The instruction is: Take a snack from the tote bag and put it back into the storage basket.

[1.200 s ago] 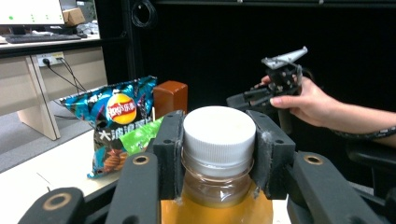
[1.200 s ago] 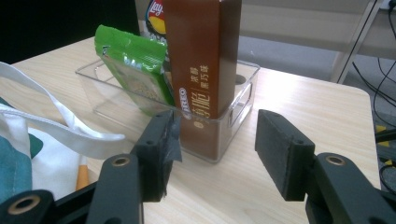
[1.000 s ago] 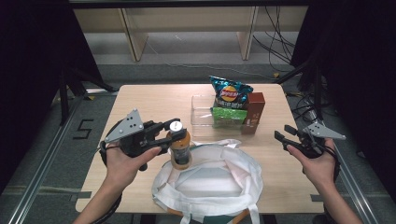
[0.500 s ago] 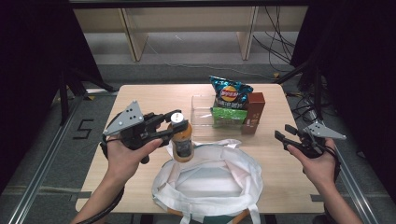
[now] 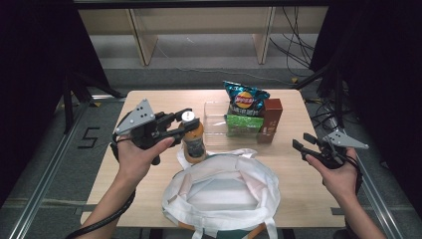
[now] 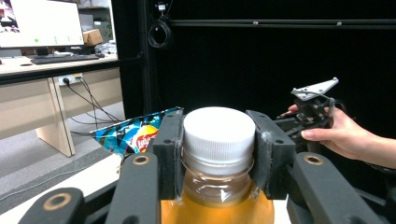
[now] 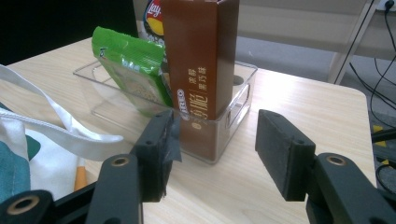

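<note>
1. Left gripper (image 5: 186, 124), centre-left of the high view: its fingers (image 6: 170, 149) are clamped on the neck and white cap of the juice bottle (image 5: 193, 142).
2. Juice bottle, filled with orange liquid: it stands upright at the middle of the high view, just above the rim of the white bag (image 5: 224, 194). Whether its base touches the tabletop (image 5: 149, 169) cannot be told. In the left gripper view the cap (image 6: 218, 128) sits at frame centre between the two pads.
3. Right gripper (image 5: 304, 144), lower right of the high view: its fingers (image 7: 280, 154) stand apart with nothing between them, held above the tabletop near its right edge.
4. White bag: open-mouthed, lying at the lower centre of the high view at the near edge of the tabletop; one handle (image 7: 70, 135) crosses the left of the right gripper view.
5. Clear tray (image 5: 214, 127), upper centre of the high view: it holds a green packet (image 7: 133, 74), a brown carton (image 7: 201, 56) standing upright in its right end, and a blue chip bag (image 5: 244, 97) behind them.
6. In the right gripper view the brown carton lies straight ahead, seen between the parted fingers, well apart from them.
</note>
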A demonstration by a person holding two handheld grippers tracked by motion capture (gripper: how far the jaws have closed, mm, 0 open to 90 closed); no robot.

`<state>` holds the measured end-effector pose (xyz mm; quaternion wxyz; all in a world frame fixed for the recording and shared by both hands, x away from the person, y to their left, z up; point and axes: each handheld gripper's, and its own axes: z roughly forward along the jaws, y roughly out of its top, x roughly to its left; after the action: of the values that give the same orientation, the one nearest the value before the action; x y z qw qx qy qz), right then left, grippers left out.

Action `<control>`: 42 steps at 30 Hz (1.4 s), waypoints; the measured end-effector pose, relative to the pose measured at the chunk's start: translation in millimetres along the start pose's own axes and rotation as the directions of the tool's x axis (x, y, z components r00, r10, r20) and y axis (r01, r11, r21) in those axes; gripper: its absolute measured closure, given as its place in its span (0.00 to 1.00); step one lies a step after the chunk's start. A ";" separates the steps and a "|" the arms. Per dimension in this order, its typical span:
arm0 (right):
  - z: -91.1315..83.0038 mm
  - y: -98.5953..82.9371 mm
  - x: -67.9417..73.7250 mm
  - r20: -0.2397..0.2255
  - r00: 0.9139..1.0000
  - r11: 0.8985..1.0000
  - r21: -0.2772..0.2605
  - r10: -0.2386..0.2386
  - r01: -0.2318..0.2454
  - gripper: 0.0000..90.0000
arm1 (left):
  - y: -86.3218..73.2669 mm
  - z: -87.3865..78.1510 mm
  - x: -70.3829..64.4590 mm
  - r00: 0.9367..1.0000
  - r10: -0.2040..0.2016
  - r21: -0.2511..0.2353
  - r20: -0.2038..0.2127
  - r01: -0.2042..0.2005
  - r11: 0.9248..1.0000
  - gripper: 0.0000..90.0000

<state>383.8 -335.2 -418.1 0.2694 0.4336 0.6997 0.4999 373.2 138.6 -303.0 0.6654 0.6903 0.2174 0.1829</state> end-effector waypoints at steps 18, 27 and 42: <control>0.0 0.2 -1.1 -0.010 1.000 1.000 0.014 -0.012 0.012 0.53 | -4.9 15.2 17.7 1.000 0.001 0.003 0.028 -0.001 1.000 0.65; 1.4 0.1 -2.3 0.009 1.000 1.000 -0.024 -0.019 0.019 0.53 | -3.3 17.2 22.9 0.999 0.007 -0.010 0.034 -0.006 1.000 0.65; 1.2 -0.8 -1.9 -0.013 1.000 1.000 0.004 -0.020 0.020 0.51 | -0.5 26.9 32.8 0.999 0.020 -0.006 0.028 -0.020 1.000 0.65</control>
<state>385.4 -336.4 -419.4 0.2690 0.4240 0.7066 0.4985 415.2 133.8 -306.0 0.6685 0.6929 0.2006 0.1807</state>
